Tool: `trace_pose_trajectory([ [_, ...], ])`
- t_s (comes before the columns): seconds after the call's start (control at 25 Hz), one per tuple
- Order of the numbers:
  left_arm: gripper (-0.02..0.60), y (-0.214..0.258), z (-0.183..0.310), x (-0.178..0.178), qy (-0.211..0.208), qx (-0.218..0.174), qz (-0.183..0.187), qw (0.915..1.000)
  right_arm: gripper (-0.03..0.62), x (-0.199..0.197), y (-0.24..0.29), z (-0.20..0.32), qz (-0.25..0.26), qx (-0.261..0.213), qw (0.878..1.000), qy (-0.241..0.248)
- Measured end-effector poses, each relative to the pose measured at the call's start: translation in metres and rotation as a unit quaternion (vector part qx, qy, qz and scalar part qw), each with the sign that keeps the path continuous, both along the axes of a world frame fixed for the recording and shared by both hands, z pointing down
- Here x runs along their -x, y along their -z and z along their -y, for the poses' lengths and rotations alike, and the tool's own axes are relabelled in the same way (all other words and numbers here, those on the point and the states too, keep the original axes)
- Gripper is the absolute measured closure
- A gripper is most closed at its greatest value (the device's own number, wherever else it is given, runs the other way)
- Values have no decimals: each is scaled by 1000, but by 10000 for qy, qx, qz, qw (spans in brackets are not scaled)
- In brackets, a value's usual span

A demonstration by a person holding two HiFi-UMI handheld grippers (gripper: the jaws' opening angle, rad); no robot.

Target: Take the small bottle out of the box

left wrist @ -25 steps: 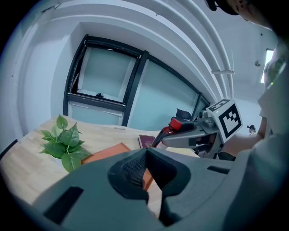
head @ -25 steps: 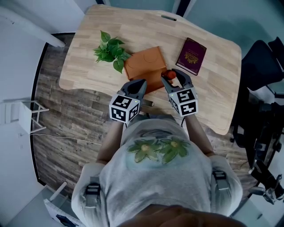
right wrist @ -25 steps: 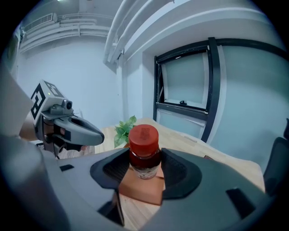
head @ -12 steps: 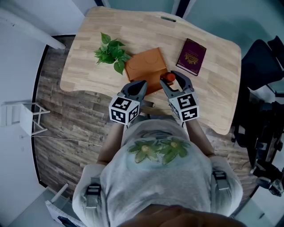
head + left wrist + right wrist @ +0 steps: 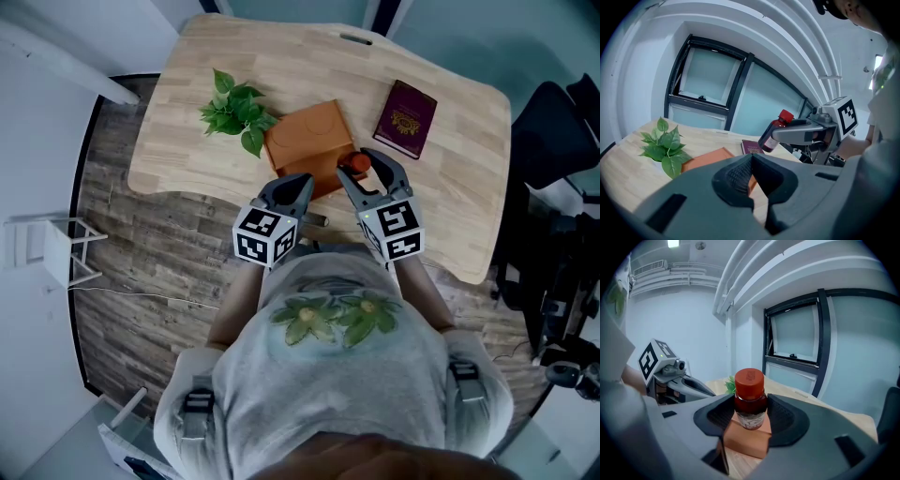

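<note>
Right claw [image 5: 750, 416]: it is pinching the small bottle [image 5: 750, 401]. One pad sits on each side of the dark body, just under the red cap.
Left claw [image 5: 752, 173]: it is pressed together with nothing in it. In the head view it hangs at about 6 o'clock from the box [image 5: 307, 141].
Where the bottle is: up in the air in my right claw, standing almost straight. In the head view it is at about 4 o'clock from the box, over the near corner. I think it is out of the box now.
Box: it is flat and orange and lies on the desk [image 5: 187, 159]. Its top looks shut.
Other things: a green plant [image 5: 234, 112] is at about 10 o'clock from the box, and a dark red book [image 5: 405, 118] is at about 2 o'clock.
How the bottle will handle: it looks little and light. The sides look hard and smooth, so it may slip. I cannot tell if it is glass, but if it is, a drop could break it.
Where to hold: around the middle of the body, where the label is. The cap is not a good place, as it might turn.
</note>
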State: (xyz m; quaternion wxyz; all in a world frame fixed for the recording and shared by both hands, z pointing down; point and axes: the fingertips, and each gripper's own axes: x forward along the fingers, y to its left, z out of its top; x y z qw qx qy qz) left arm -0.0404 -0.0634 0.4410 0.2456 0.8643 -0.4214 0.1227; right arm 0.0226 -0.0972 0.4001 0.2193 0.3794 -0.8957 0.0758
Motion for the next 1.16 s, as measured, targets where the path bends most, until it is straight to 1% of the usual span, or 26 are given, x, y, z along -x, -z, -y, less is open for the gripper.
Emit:
trace_pose_trajectory([
  [1.16,574,-2,-8,1,81,53,-1,10000,376,2,-2,-5,-18,44,9999,129],
])
